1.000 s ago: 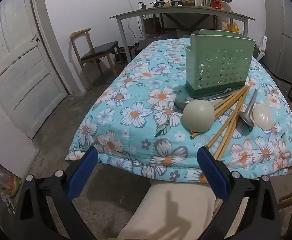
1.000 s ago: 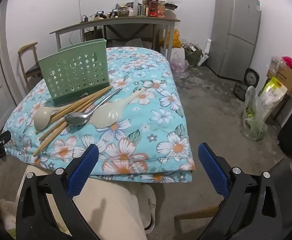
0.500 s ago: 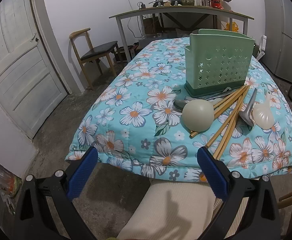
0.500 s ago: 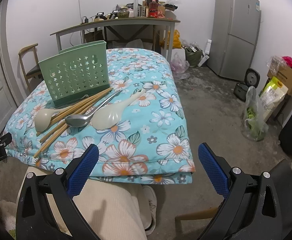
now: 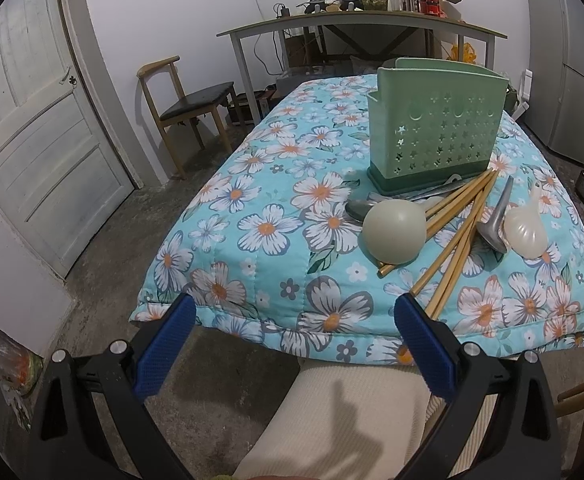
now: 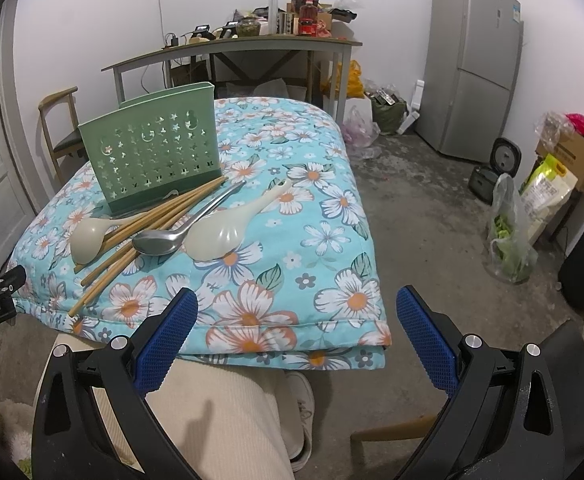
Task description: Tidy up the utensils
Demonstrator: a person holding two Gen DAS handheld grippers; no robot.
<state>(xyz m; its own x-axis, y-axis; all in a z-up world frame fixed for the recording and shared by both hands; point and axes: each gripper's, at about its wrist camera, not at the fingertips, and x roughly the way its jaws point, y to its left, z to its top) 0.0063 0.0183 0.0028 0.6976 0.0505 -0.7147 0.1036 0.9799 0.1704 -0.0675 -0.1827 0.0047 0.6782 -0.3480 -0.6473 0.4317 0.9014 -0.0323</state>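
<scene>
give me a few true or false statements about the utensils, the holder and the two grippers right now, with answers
1. The green holder stands upright on the floral cloth. True.
2. The chopsticks are already inside the holder. False: they lie on the cloth in front of it.
3. The left gripper holds a spoon. False: its jaws are open and empty.
4. The metal spoon lies between the chopsticks and the pale rice paddle. True.
5. The right gripper is open, short of the utensils. True.

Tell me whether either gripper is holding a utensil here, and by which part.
Nothing is held. The left gripper and right gripper are both open and empty, short of the chopsticks and spoons lying before the green holder.
</scene>
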